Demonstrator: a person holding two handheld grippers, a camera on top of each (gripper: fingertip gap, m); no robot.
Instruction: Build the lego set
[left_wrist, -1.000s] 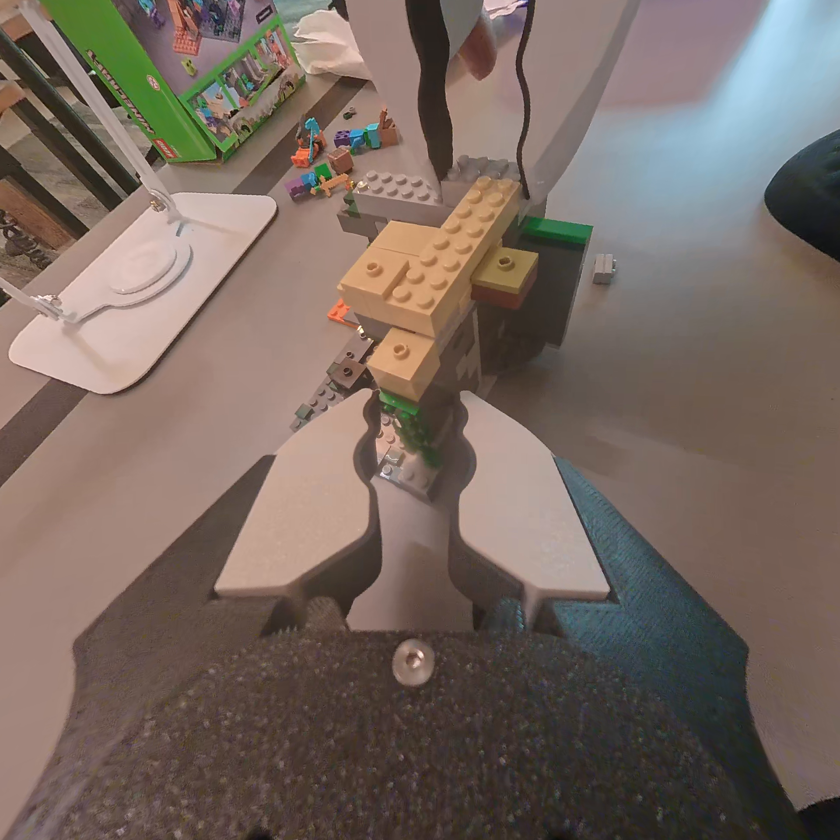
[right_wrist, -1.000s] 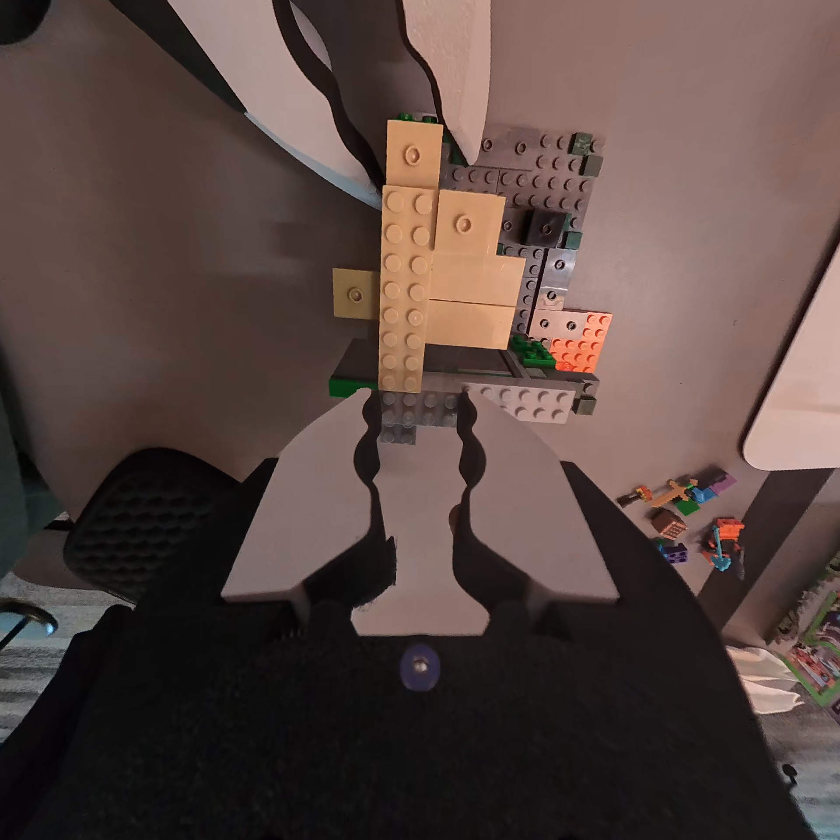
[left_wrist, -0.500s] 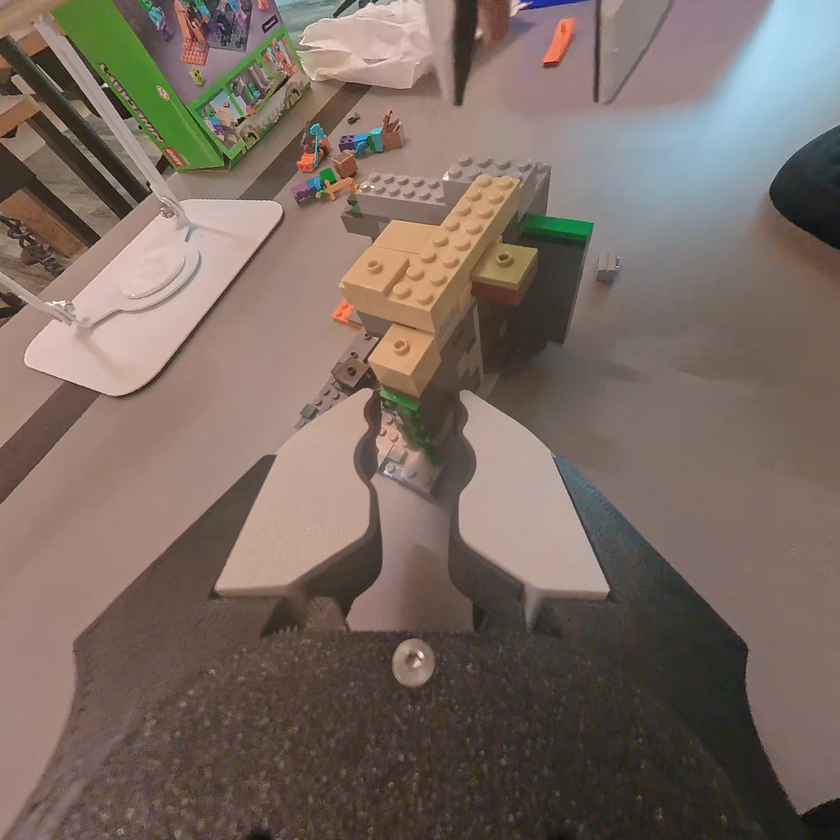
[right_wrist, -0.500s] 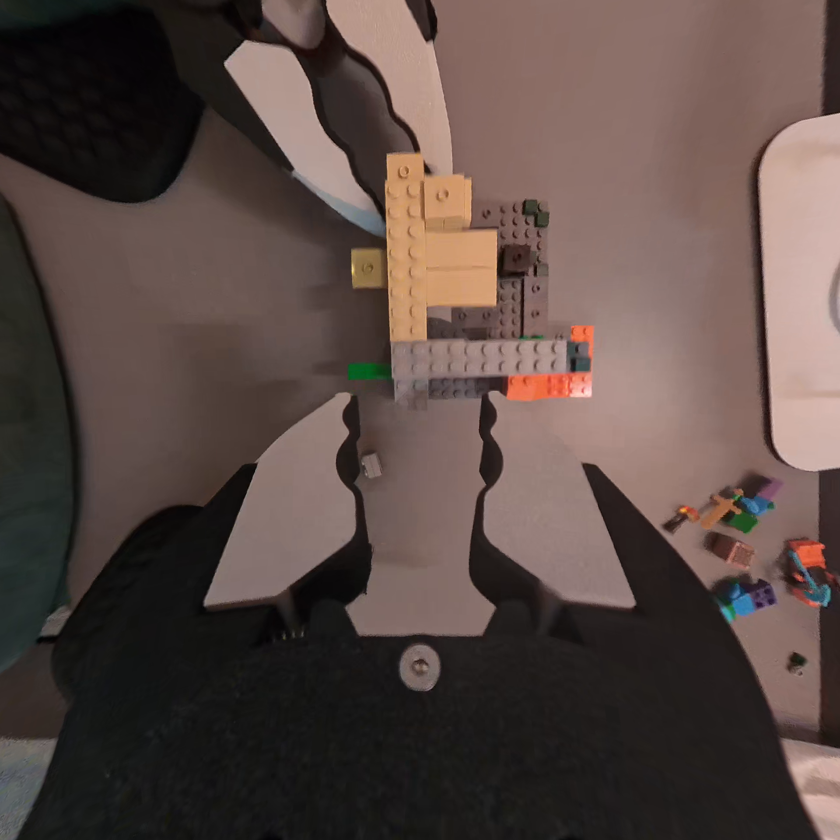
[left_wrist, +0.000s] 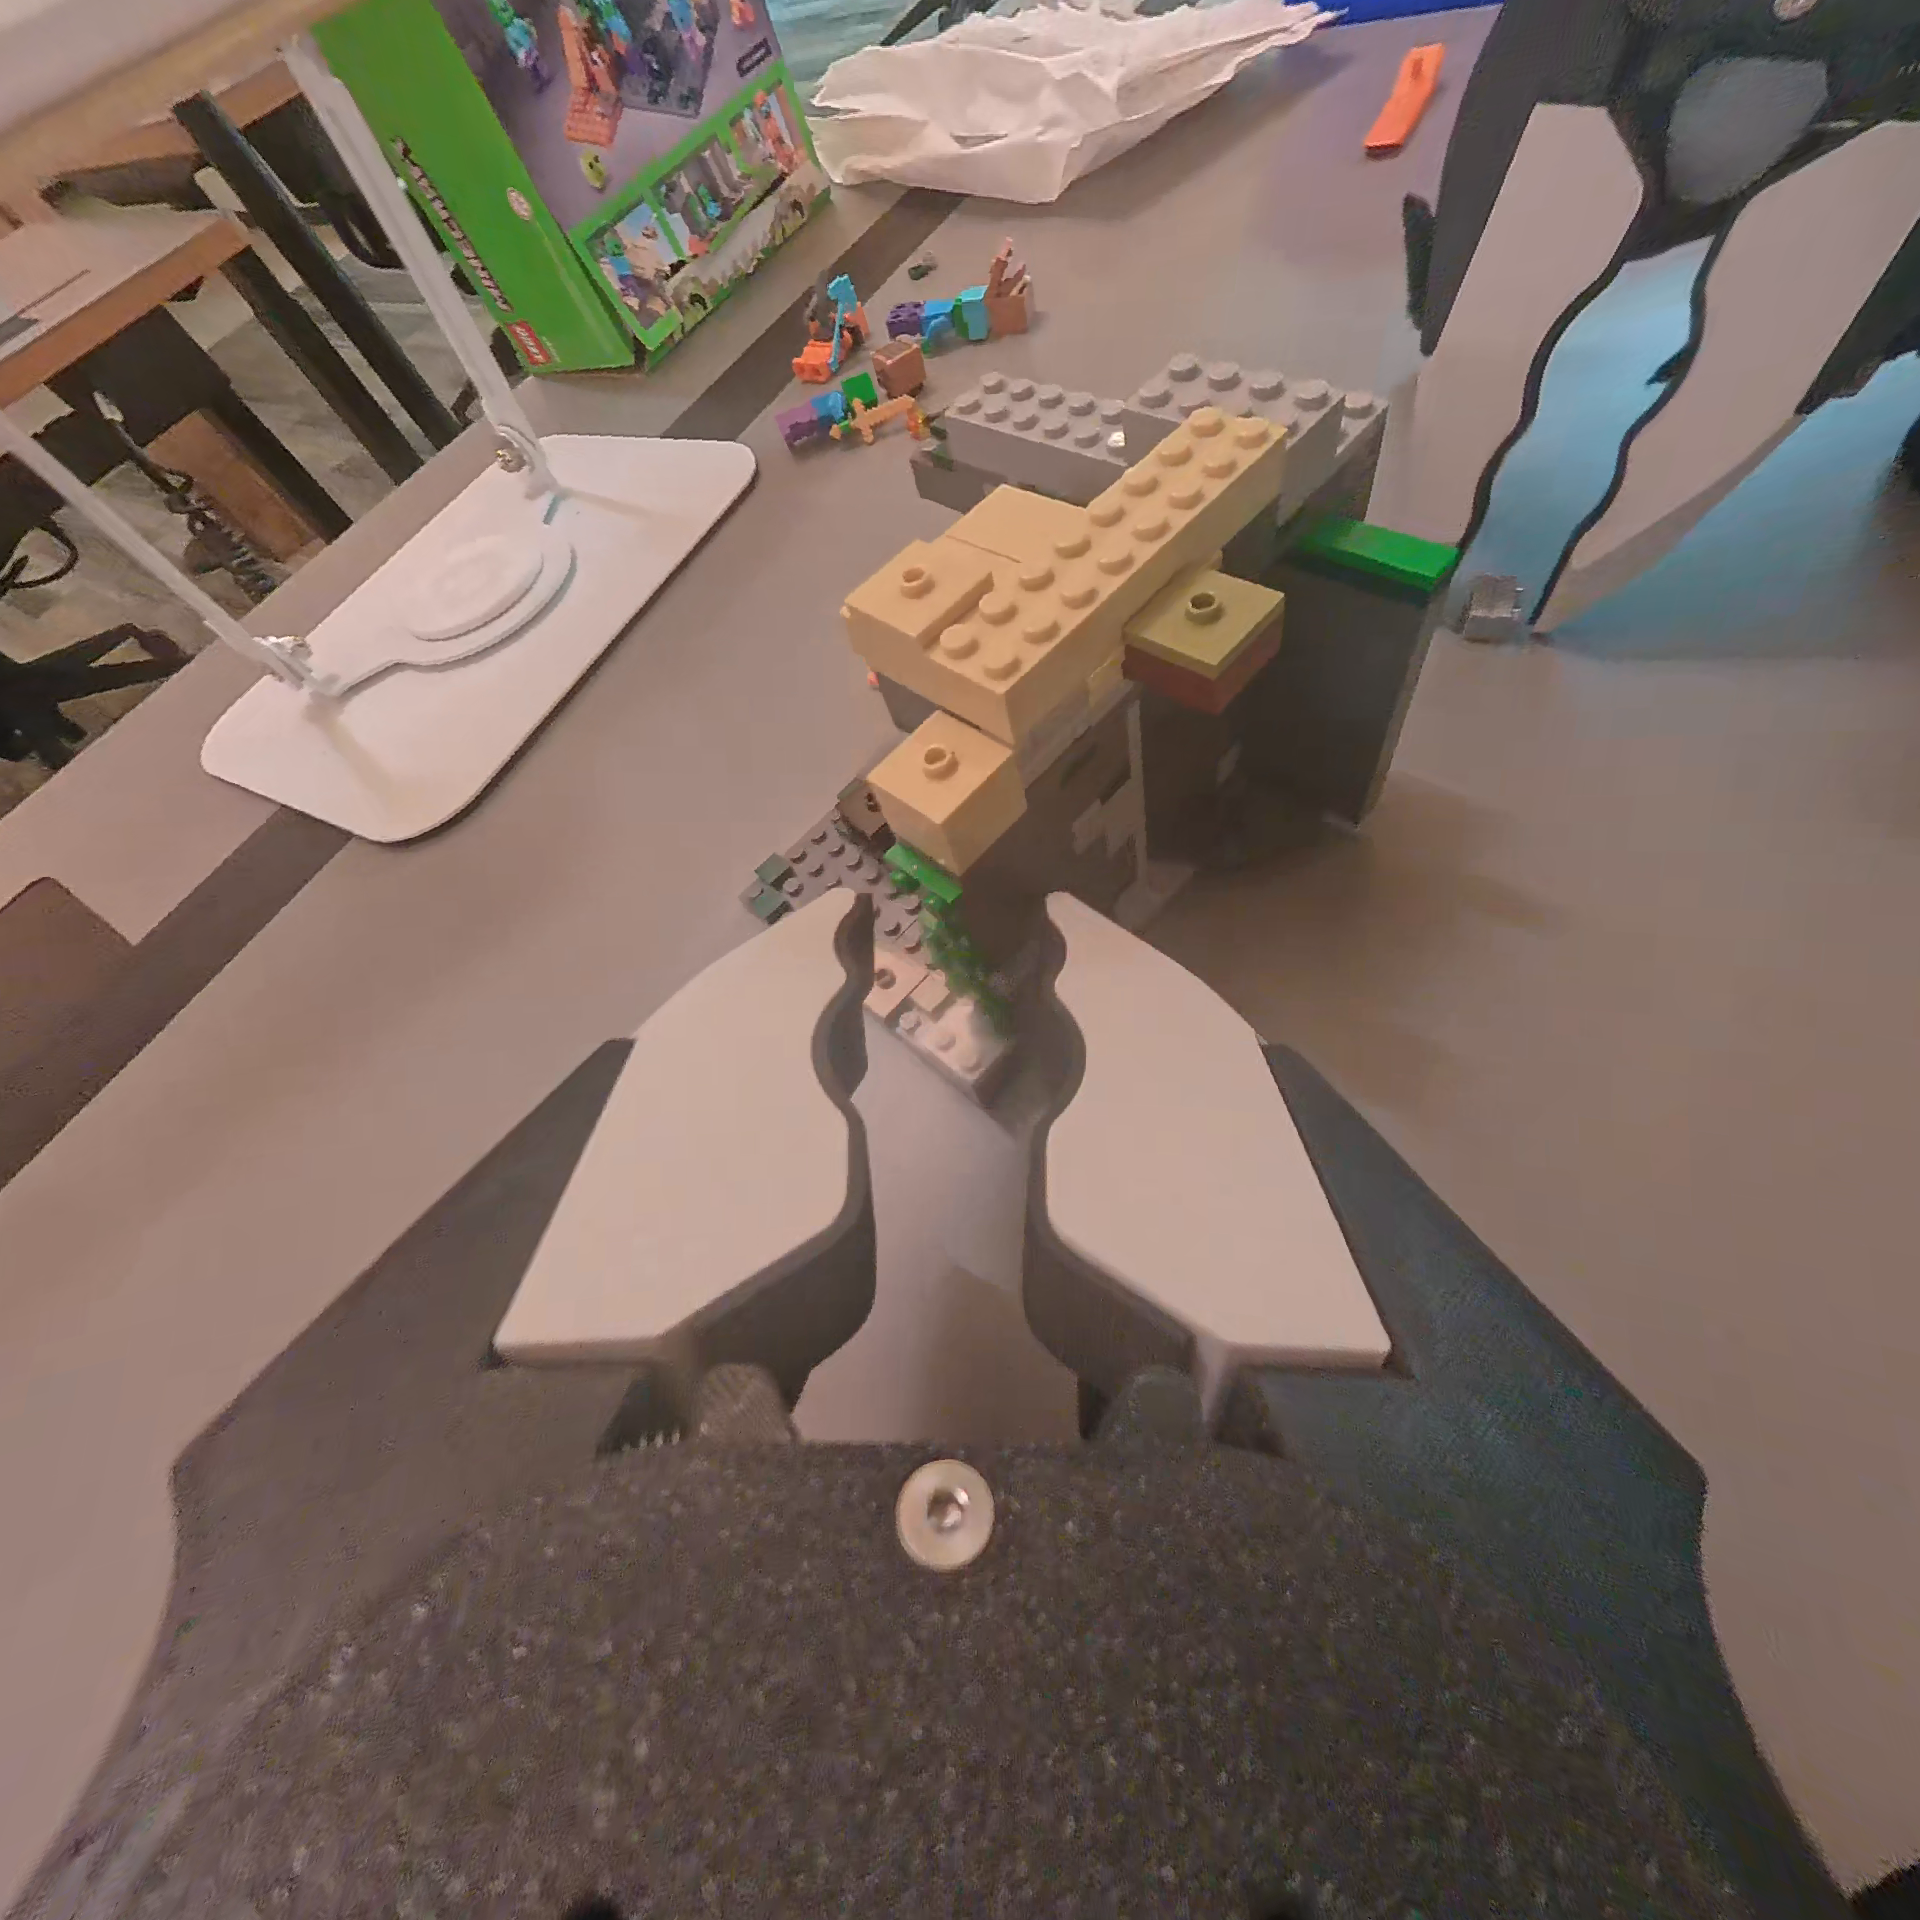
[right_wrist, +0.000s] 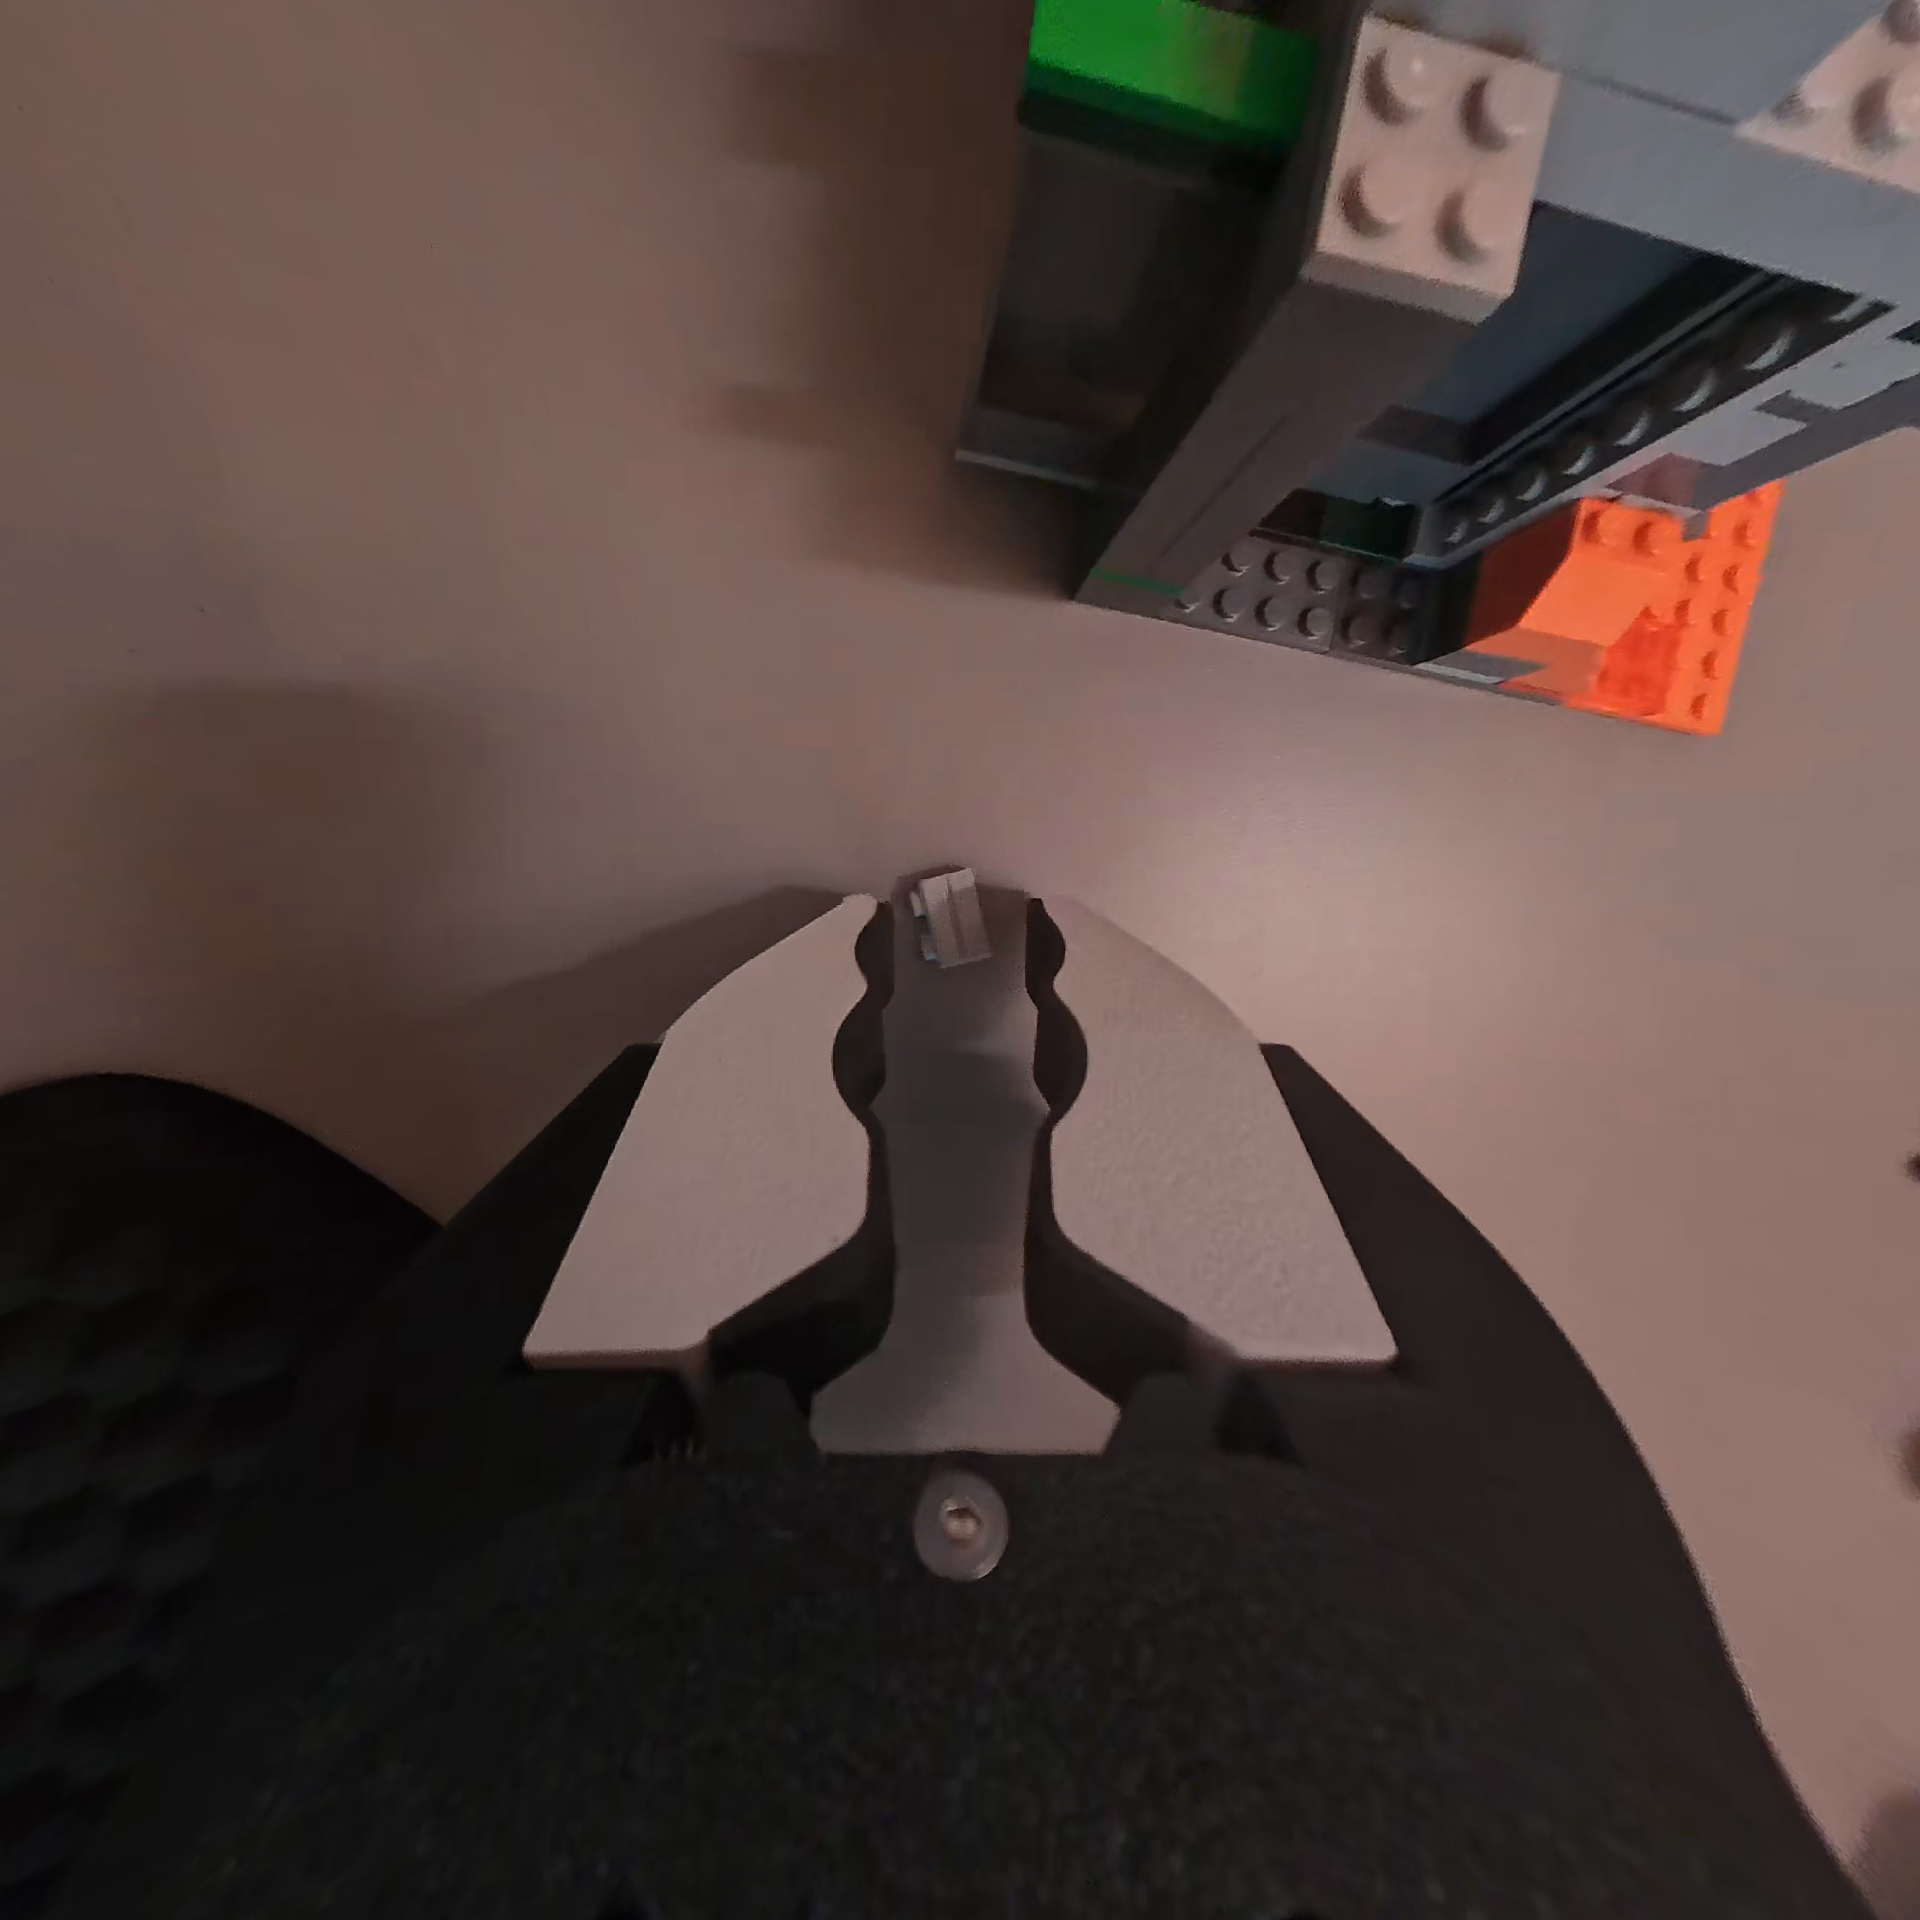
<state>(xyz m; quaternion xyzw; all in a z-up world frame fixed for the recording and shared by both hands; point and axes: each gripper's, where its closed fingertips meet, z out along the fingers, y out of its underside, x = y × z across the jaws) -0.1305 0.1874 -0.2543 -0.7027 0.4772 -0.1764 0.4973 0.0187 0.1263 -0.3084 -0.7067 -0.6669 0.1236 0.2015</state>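
Item: brick model (left_wrist: 1132, 644), tan-topped, standing on grey table (left_wrist: 1558, 1039).
Left gripper (left_wrist: 951, 935): jaws pinching the model's near grey-green corner.
Right gripper (right_wrist: 948, 914): jaws spread, straddling a small grey piece (right_wrist: 945, 923) just beside the model, pads apart from it.
Risk: off-centre closing may flick the piece away.

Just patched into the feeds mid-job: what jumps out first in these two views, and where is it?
The brick model, tan-topped over grey and dark walls, stands mid-table; the left gripper grips its near corner, where green foliage pieces hang. To its right, the right gripper has its tips down at the table around a small grey piece, with a gap at either pad. Far left stands a green set box, loose colourful bricks beside it.
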